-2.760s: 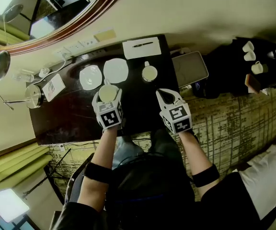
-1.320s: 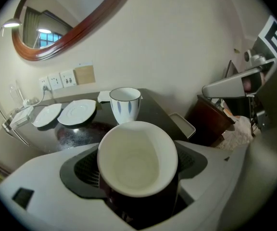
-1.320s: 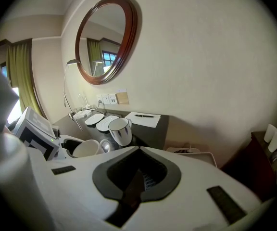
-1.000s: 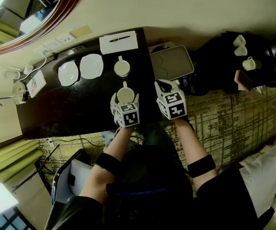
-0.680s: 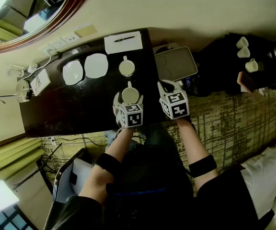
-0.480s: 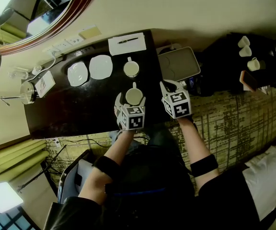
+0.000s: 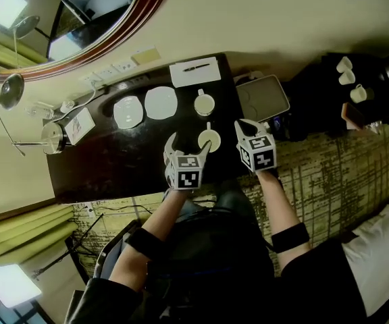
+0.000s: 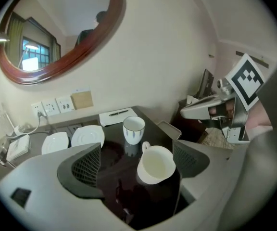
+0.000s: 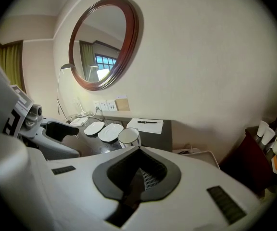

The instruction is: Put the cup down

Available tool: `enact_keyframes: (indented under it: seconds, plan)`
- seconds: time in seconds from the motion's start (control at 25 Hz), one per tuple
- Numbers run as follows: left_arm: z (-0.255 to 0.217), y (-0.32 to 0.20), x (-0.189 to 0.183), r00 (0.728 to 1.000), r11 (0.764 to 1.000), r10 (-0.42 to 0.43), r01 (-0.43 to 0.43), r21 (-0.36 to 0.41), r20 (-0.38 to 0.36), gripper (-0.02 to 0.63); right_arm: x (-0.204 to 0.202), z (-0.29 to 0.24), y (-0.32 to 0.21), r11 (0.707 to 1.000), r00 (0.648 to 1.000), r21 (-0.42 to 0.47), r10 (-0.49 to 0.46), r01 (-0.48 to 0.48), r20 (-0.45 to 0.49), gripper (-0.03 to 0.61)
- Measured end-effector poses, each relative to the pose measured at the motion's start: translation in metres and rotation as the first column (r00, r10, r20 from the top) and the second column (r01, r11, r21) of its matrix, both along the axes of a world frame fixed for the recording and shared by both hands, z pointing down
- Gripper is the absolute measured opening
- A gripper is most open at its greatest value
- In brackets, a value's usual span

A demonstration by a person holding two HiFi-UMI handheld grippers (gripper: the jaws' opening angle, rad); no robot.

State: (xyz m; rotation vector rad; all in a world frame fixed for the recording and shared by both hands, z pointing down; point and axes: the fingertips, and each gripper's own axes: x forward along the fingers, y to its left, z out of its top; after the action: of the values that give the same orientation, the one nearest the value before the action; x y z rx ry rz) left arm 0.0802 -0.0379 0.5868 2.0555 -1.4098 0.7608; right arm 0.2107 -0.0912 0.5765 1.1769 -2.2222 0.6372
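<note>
Cup set on the worktop, left tongs released.
We note the cup (image 7: pixel 209 140) upright on the dark worktop (image 7: pixel 107 162), near a second cup (image 7: pixel 204 103). The left tongs (image 7: pixel 189 147) have just been opening; the cup sits between their wide jaws, ungripped. The right tongs (image 7: pixel 245 128) are closed and empty.

Cup (image 7: pixel 209 140) went from mid-table (image 7: pixel 107 167), in front of the saucers (image 7: pixel 162 102), to near the right edge, where it now stands on its own. Left gripper (image 7: pixel 188 148) jaws have just been opening. It's pulled back and up, with the cup in the gap and the pads clear of it.
</note>
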Motion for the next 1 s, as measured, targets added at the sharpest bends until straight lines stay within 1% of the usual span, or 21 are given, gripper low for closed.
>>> enact_keyframes:
  seconds: [0.04, 0.16, 0.24, 0.28, 0.4, 0.52, 0.64, 0.76, 0.88, 1.0]
  plan:
    - [-0.007, -0.001, -0.010, 1.000, 1.000, -0.003, 0.003, 0.005, -0.016, 0.462, -0.005, -0.003, 0.001, 1.000, 1.000, 0.002, 0.002, -0.002, -0.001, 0.004]
    - [-0.028, -0.002, -0.043, 0.998, 0.999, -0.025, 0.027, 0.031, -0.060, 0.362, -0.023, -0.013, 0.006, 1.000, 1.000, 0.011, 0.003, -0.003, -0.002, 0.005]
    - [-0.039, -0.001, -0.069, 0.996, 0.997, -0.041, 0.045, 0.054, -0.073, 0.273, -0.036, -0.020, 0.006, 1.000, 1.000, 0.025, 0.002, -0.002, 0.000, 0.003]
    - [-0.043, -0.001, -0.082, 0.996, 0.996, -0.050, 0.055, 0.065, -0.078, 0.246, -0.041, -0.020, 0.007, 1.000, 1.000, 0.029, 0.002, -0.002, 0.000, 0.005]
    - [-0.048, 0.001, -0.125, 0.992, 0.991, -0.093, 0.100, 0.088, -0.081, 0.140, -0.058, -0.024, 0.009, 0.999, 1.000, 0.037, -0.004, 0.004, 0.000, 0.005]
    - [-0.053, 0.004, -0.164, 0.987, 0.983, -0.141, 0.149, 0.104, -0.081, 0.002, -0.078, -0.039, 0.012, 0.999, 1.000, 0.048, -0.007, 0.007, 0.016, 0.003]
    - [-0.062, 0.007, -0.192, 0.983, 0.979, -0.161, 0.170, 0.114, -0.087, 0.002, -0.092, -0.048, 0.017, 0.998, 1.000, 0.062, -0.013, 0.011, 0.021, 0.005]
    - [-0.067, 0.011, -0.210, 0.985, 0.977, -0.164, 0.170, 0.132, -0.057, 0.002, -0.101, -0.050, 0.025, 0.998, 1.000, 0.066, -0.017, 0.016, 0.021, 0.005]
    - [-0.067, 0.016, -0.220, 0.985, 0.975, -0.170, 0.174, 0.139, -0.033, 0.002, -0.104, -0.047, 0.034, 0.999, 1.000, 0.053, -0.014, 0.013, 0.019, 0.005]
    - [-0.069, 0.022, -0.224, 0.983, 0.974, -0.179, 0.183, 0.132, -0.042, 0.002, -0.110, -0.045, 0.043, 0.999, 1.000, 0.043, -0.023, 0.023, 0.020, 0.005]
